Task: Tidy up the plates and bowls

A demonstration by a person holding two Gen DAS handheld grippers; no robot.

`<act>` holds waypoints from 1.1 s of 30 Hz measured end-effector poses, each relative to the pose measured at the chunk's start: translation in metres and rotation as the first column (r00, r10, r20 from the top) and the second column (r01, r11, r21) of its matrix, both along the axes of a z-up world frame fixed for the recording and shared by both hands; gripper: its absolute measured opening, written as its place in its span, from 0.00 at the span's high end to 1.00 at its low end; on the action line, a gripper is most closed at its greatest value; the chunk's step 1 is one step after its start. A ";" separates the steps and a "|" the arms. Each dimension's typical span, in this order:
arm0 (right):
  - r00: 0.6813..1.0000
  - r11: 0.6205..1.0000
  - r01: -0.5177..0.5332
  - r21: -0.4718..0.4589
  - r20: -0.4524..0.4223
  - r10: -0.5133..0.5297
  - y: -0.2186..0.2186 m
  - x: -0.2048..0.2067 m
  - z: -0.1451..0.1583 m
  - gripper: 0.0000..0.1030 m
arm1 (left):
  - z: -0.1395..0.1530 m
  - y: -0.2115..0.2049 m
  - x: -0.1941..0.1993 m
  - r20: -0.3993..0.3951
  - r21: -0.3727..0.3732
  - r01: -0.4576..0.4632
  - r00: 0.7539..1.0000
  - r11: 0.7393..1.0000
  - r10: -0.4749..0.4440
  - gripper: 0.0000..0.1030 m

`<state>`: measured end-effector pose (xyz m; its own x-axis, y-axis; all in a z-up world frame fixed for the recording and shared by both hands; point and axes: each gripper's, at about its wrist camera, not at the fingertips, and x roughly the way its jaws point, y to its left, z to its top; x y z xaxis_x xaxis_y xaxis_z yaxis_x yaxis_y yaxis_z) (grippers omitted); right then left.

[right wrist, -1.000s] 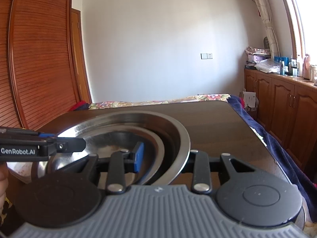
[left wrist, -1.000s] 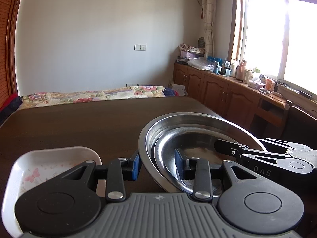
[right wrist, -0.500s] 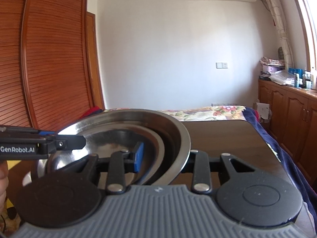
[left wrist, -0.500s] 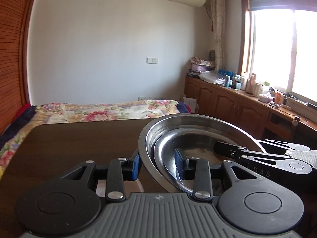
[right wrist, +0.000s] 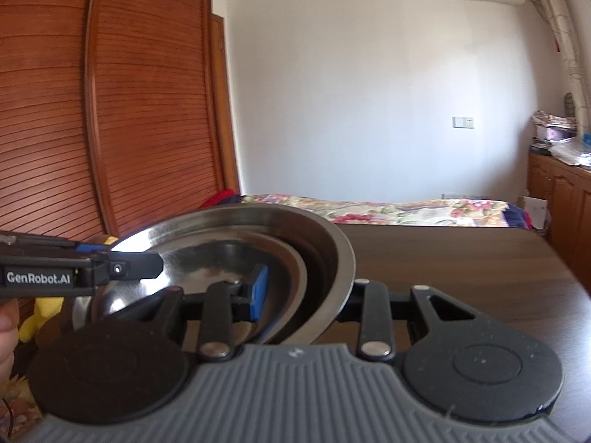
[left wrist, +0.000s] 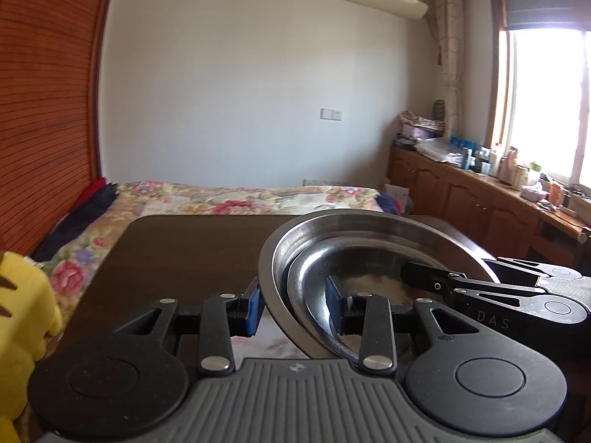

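Since the earlier frames the nested steel dishes have been raised higher off the worktop [left wrist: 177, 254], and the white floral tray once seen under the left gripper is now largely hidden behind the gripper body, only a pale blurred patch remaining between the fingers. The large steel bowl [left wrist: 332, 226] is held in the air by both tools at once, with a smaller steel bowl [left wrist: 314, 288] nested inside it. The left gripper [left wrist: 293, 304] is closed on the near left rim of the large steel bowl, one blue pad outside the wall and the other inside. The right gripper [right wrist: 306, 297] is clamped on the opposite rim, its blue inner pad being seen inside the bowls while the outer finger is hidden behind the steel wall. Whether the smaller steel bowl is also pinched by the jaws cannot be told. In the right wrist view the left gripper is seen to the left of the large steel bowl, and part of a hand [right wrist: 7, 336] is visible below it. A yellow soft toy [left wrist: 22, 313] is seen left of the large steel bowl, and a bed with a floral cover [left wrist: 236, 199] lies beyond it.
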<state>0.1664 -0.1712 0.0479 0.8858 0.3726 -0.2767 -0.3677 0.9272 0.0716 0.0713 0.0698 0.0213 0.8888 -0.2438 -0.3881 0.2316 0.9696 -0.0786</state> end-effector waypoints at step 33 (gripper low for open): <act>0.996 0.999 -0.040 -0.036 -0.078 0.037 0.035 0.010 -0.024 0.65 | -0.029 0.021 0.010 -0.075 0.003 -0.056 0.996 0.998 0.056 0.64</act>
<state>0.1763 -0.1358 0.0235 0.8464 0.3943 -0.3579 -0.3980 0.9150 0.0668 0.0812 0.0905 -0.0079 0.8696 -0.1940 -0.4541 0.1702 0.9810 -0.0933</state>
